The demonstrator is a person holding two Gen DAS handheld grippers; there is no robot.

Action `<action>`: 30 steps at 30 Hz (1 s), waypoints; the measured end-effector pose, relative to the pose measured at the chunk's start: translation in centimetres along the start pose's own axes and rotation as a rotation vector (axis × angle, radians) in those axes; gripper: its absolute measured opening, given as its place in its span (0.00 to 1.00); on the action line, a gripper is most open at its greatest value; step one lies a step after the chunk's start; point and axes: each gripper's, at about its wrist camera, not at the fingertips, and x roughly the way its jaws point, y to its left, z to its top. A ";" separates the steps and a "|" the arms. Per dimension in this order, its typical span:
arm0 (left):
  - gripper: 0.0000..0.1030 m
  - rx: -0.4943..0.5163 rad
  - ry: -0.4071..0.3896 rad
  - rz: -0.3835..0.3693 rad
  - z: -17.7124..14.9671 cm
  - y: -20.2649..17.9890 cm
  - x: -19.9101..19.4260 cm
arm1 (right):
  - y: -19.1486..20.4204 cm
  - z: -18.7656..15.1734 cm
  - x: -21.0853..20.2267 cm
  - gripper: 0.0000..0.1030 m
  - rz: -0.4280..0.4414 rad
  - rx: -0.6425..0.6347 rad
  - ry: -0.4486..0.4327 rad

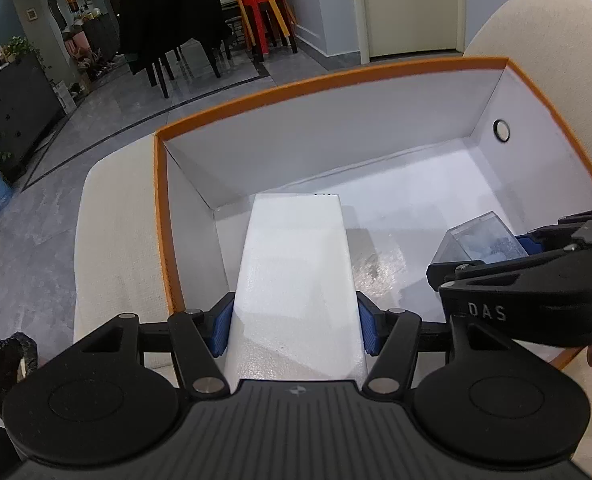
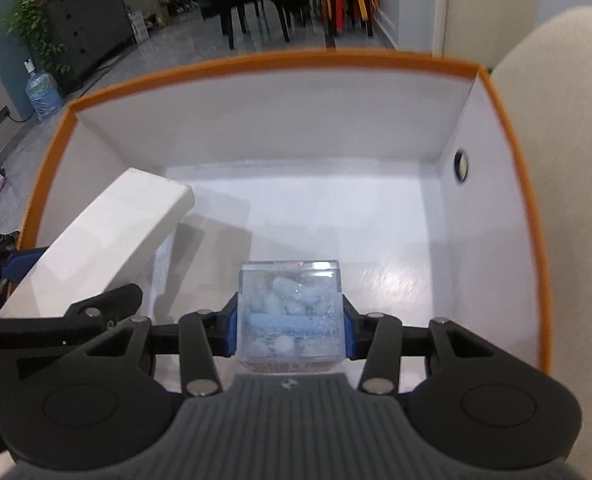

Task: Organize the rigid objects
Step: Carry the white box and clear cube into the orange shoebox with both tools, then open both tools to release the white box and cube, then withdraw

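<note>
Right claw point(image 1: 496, 258) casing reads "DAS" beside orange-rimmed box point(image 1: 336, 76).

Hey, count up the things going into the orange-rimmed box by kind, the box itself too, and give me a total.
White rectangular block: 1, held by the left gripper
Clear cube with pale blue pieces inside: 1, held by the right gripper
Orange-rimmed box: 1
Total: 3

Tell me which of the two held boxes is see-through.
The clear box with pale blue pieces inside, gripped by the right gripper. The white box in the left gripper is opaque and longer.
</note>
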 end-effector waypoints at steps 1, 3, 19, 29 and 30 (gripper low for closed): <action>0.67 0.004 0.001 0.007 0.0 -0.1 0.0 | 0.0 0.0 0.4 0.45 -0.001 0.005 0.013; 0.67 0.008 0.005 0.016 0.0 -0.3 0.3 | 0.1 0.2 1.1 0.45 -0.009 0.010 0.033; 0.67 0.111 0.029 0.079 -0.6 -2.0 1.8 | 0.3 0.6 3.7 0.45 -0.010 0.052 0.162; 0.72 0.139 0.025 0.086 -0.8 -2.1 1.8 | 0.7 1.0 3.8 0.57 -0.020 0.056 0.150; 0.73 0.132 0.027 0.089 -0.7 -2.0 1.7 | 0.6 1.1 3.8 0.57 -0.018 0.060 0.145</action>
